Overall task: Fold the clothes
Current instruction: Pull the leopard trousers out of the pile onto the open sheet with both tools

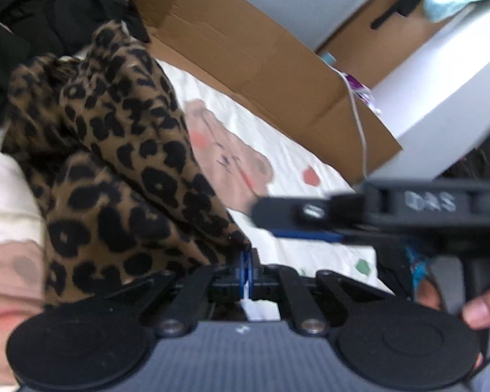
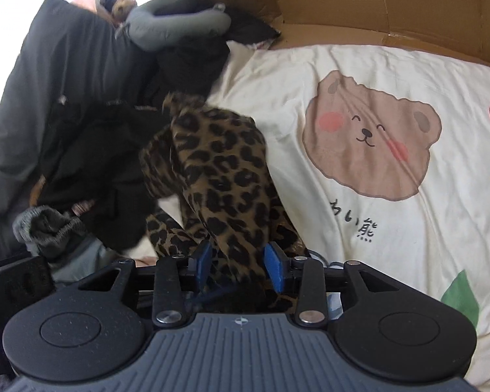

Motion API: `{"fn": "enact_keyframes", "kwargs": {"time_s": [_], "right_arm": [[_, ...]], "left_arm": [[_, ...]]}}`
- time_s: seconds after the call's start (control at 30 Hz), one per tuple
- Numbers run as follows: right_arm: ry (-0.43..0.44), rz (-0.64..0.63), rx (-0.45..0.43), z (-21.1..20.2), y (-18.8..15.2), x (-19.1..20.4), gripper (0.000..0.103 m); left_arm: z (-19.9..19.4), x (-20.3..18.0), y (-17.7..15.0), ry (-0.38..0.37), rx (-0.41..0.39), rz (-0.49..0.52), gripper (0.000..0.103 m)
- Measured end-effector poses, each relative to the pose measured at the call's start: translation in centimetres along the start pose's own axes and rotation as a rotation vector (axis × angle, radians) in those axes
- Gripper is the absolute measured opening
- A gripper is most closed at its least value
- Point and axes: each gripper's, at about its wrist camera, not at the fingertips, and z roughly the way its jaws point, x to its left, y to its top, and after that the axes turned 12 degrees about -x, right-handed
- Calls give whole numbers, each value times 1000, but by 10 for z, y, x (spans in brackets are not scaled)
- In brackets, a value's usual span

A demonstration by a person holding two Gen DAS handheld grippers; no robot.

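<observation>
Gripping leopard garment [image 1: 114,163] | left claw [image 1: 246,263] pinched | cardboard box [image 1: 245,52] contents unseen

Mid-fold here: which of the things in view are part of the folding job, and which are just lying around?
Part of the job:
- leopard-print garment
- left gripper, shut on it
- right gripper, open, cloth between its fingers
- bear-print bedsheet, the folding surface
- dark clothes pile, probably next

Lying about:
- cardboard box
- white cable
- grey pillow

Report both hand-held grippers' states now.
Left hand-held gripper: shut on the leopard-print brown fabric garment.
Right hand-held gripper: open, same garment between its fingers.
</observation>
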Motion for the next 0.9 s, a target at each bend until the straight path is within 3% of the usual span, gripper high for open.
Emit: {"fn": "enact_keyframes", "kwargs": {"time_s": [0.23, 0.27, 0.3, 0.33, 0.4, 0.53, 0.73, 0.9], "right_arm": [[-34, 8, 96, 11, -14, -22, 43], [-28, 0, 106, 12, -16, -23, 34], [-27, -7, 117, 13, -18, -25, 14], [-34, -14, 129, 14, -20, -28, 6], [-49, -21, 144, 12, -23, -36, 3], [-89, -59, 170, 3, -25, -52, 2], [-177, -249, 225, -7, -21, -79, 1], [-234, -276, 248, -27, -11, -112, 1]], "left_arm": [[5, -12, -25, -61, 50, 10, 2], [5, -14, -28, -68, 54, 12, 2], [4, -16, -30, -74, 56, 14, 2], [3, -18, -33, -77, 59, 16, 2], [1, -20, -36, -78, 68, 24, 2], [-13, -21, -35, -86, 70, 25, 5], [-51, -12, -28, -77, 20, 60, 14], [-66, 7, -27, 20, 12, 68, 27]]}}
